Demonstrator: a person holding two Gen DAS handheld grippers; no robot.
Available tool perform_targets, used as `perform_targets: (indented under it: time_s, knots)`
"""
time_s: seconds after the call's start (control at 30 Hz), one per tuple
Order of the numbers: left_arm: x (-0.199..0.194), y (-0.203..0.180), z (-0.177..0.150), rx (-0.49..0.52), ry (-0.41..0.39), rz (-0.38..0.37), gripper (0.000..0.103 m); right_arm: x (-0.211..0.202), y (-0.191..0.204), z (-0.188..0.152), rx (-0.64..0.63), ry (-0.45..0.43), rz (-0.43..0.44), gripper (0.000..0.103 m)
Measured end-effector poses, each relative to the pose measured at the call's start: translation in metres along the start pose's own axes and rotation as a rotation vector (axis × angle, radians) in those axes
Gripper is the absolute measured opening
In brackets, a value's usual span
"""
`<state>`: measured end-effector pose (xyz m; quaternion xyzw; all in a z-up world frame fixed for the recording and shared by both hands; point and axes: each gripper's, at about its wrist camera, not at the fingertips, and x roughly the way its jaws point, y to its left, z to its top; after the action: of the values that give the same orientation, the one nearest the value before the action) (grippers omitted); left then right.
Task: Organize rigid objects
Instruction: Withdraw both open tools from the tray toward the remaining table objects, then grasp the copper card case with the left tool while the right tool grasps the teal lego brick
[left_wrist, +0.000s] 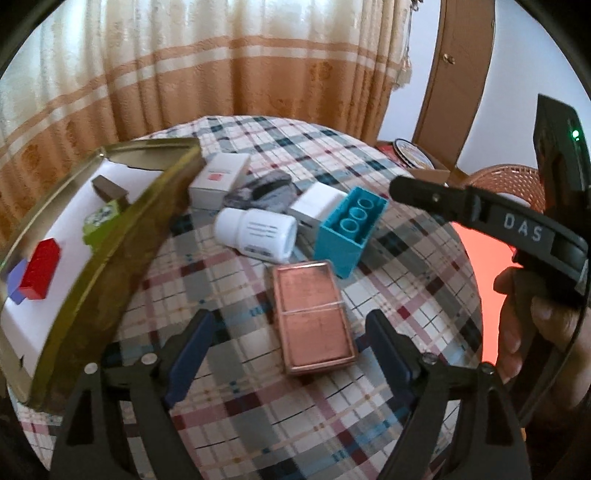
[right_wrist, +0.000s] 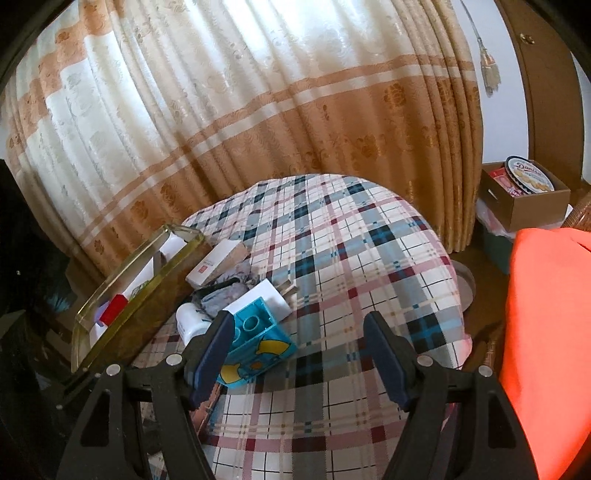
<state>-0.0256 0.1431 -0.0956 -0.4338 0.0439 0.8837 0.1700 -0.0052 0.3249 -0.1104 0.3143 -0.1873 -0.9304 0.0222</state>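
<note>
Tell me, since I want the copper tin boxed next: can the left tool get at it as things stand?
Probably yes. The left tool is open, and the copper tin lies flat on the plaid tablecloth between its fingers, with nothing on top. The turquoise block sits just beyond.

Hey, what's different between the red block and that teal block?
The red block sits inside the gold tin; the teal block lies outside it on the plaid tablecloth. The red one shows plain closed faces; the teal one lies tipped, showing its hollow underside with round tubes, and has yellow printing. Both are rigid plastic building blocks.
</note>
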Motion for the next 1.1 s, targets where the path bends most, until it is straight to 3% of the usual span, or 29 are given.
perform_targets:
  time_s: [0.13,0.23,0.27,0.67,0.9,1.1]
  knots:
    - [0.015,-0.001,-0.001,0.0,0.057,-0.016,0.081,0.001,0.002,-0.001,-0.001,0.001,0.002,0.074]
    - [0.017,-0.002,-0.002,0.009,0.054,-0.017,0.062,0.002,0.002,-0.001,-0.002,0.001,0.002,0.074]
    - [0.016,-0.002,-0.003,0.014,0.049,-0.024,0.045,0.002,0.002,-0.001,-0.002,0.002,0.003,0.074]
    - [-0.004,0.031,-0.005,-0.023,-0.012,0.03,0.045,0.008,0.035,-0.007,-0.166,0.031,0.008,0.074]
    - [0.001,0.053,-0.006,-0.07,-0.007,0.064,0.045,0.022,0.052,-0.011,-0.283,0.057,-0.037,0.081]
    - [0.007,0.056,-0.007,-0.09,-0.002,0.063,0.045,0.032,0.058,-0.01,-0.324,0.101,-0.017,0.081]
